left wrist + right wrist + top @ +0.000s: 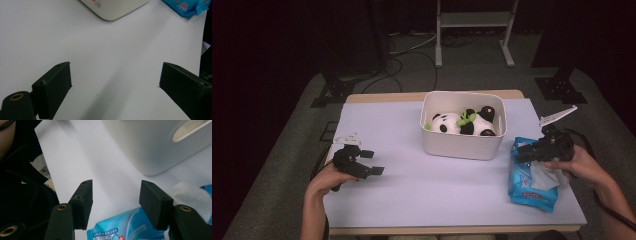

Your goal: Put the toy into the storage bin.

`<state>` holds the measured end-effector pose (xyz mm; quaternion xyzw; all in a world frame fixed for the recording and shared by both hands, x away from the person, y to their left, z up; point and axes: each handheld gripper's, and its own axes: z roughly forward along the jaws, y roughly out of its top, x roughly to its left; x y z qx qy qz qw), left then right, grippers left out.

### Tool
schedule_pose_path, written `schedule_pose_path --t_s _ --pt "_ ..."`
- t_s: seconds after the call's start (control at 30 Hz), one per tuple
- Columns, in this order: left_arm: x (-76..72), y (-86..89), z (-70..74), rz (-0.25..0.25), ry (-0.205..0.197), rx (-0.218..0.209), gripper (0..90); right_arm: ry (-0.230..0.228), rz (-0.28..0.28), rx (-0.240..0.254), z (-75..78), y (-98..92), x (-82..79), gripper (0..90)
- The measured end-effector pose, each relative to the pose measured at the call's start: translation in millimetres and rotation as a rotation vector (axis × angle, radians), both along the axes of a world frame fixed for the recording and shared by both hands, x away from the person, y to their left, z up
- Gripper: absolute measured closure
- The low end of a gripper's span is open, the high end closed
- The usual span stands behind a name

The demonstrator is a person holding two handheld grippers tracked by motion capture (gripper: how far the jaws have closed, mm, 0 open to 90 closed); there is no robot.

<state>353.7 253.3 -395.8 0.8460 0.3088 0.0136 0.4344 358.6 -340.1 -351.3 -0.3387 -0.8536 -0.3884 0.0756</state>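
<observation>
In the high view, the right tool sits at the right of the frame, over the upper end of a blue wipes pack that lies near the right edge of the pale counter. A white wipe sticks up from the top of the pack, just beside the person's right hand. In the right gripper view the two black jaws stand well apart with nothing between them; the blue pack shows at the bottom of the frame below the jaws, and the white wipe lies at the lower right, behind the right-hand jaw. Whether that jaw touches the wipe cannot be told.

The left tool is at the lower left of the high view, held in the left hand, well apart from the pack. Its jaws are spread wide over bare counter in the left gripper view.

A white bin stands in the upper middle of the high view, just left of the pack, with a panda plush toy lying inside it.
</observation>
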Motion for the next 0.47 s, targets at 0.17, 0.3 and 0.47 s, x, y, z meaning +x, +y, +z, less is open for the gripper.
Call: schedule_pose_path --t_s 0.17,0.3,0.47 --pt "0.4 -0.8 -0.8 -0.005 0.0 0.004 9.7 0.003 -0.008 0.011 -7.1 -4.9 -9.6 43.1" --pt "-0.1 -1.6 0.0 -0.006 0.001 0.004 9.6 0.001 -0.018 0.027 -10.7 -7.8 -16.3 42.9" --pt "0.0 -3.4 0.4 -0.012 0.0 0.004 9.6 -0.002 -0.022 0.038 -14.2 -9.2 -22.5 42.5"
